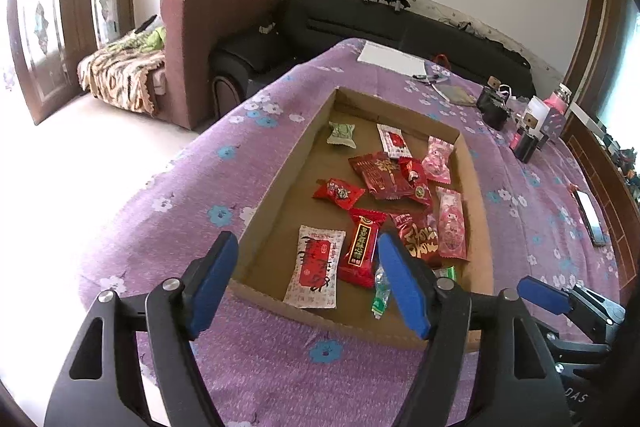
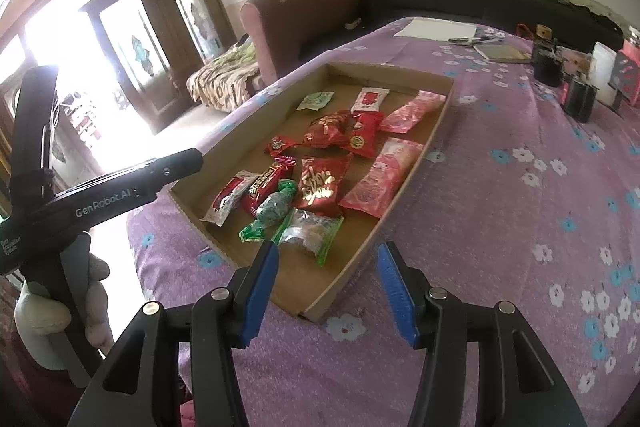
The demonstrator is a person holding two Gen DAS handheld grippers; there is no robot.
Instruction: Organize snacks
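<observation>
Red, pink, green snack packets (image 1: 384, 199) scattered flat, shallow cardboard tray (image 1: 280, 187)

Snack packets (image 1: 370, 187) in cardboard tray (image 1: 280, 183); tray on table (image 1: 192, 187).

Purple cloth (image 1: 280, 367) patterned with white and blue flowers. Brown cardboard tray (image 1: 478, 227). Inside, red packets (image 1: 382, 175) with gold print, 2 pink wrappers (image 1: 452, 225), a pale green sweet (image 1: 340, 135), a white packet (image 1: 316, 267) with a red panel, green-and-clear wrappers (image 2: 272, 213). Blue pads on black for the left gripper (image 1: 308, 283) and the right gripper (image 2: 328, 287). Maroon armchair (image 1: 216, 43), black sofa (image 1: 360, 19), white sheet (image 1: 392, 59).
</observation>
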